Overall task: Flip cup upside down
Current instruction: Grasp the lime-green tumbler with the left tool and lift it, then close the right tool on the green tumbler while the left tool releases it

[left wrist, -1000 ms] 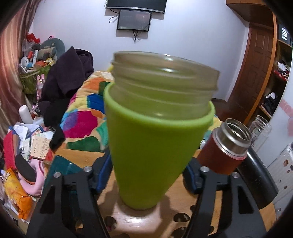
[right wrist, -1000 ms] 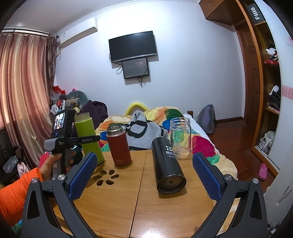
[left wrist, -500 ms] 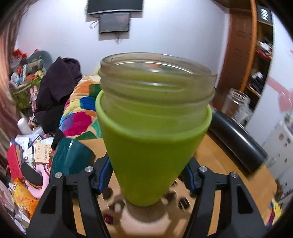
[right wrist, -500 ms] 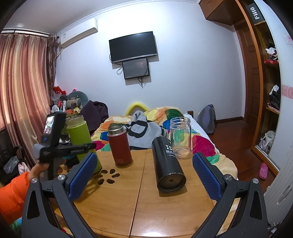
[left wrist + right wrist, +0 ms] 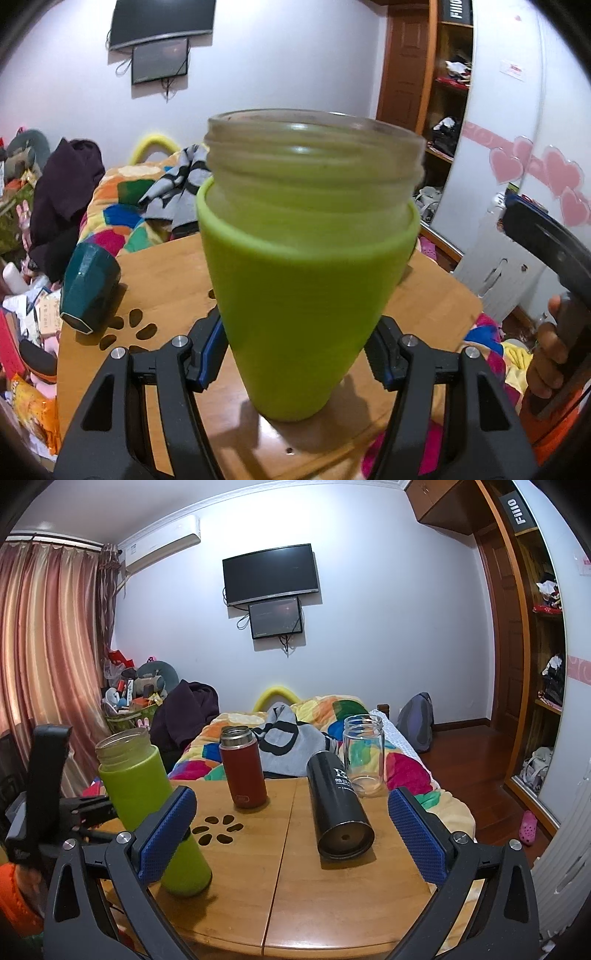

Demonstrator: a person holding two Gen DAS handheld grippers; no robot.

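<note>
The cup is a glass jar in a green sleeve (image 5: 303, 295), upright with its open mouth up. My left gripper (image 5: 295, 354) is shut on the cup's lower half, its blue pads pressed on both sides. In the right wrist view the cup (image 5: 147, 805) stands or hovers at the near left of the wooden table (image 5: 332, 886); I cannot tell if it touches. My right gripper (image 5: 291, 834) is open and empty, low over the table's near edge.
A red flask (image 5: 242, 768) stands mid-table. A black flask (image 5: 338, 805) leans beside a clear glass jar (image 5: 364, 755) at the back right. A dark green cup (image 5: 88, 288) lies on its side at the table's left. A bed lies behind.
My left gripper carried the green cup from the far left of the table toward the near left and turned rightward. My right gripper stayed still and open.
</note>
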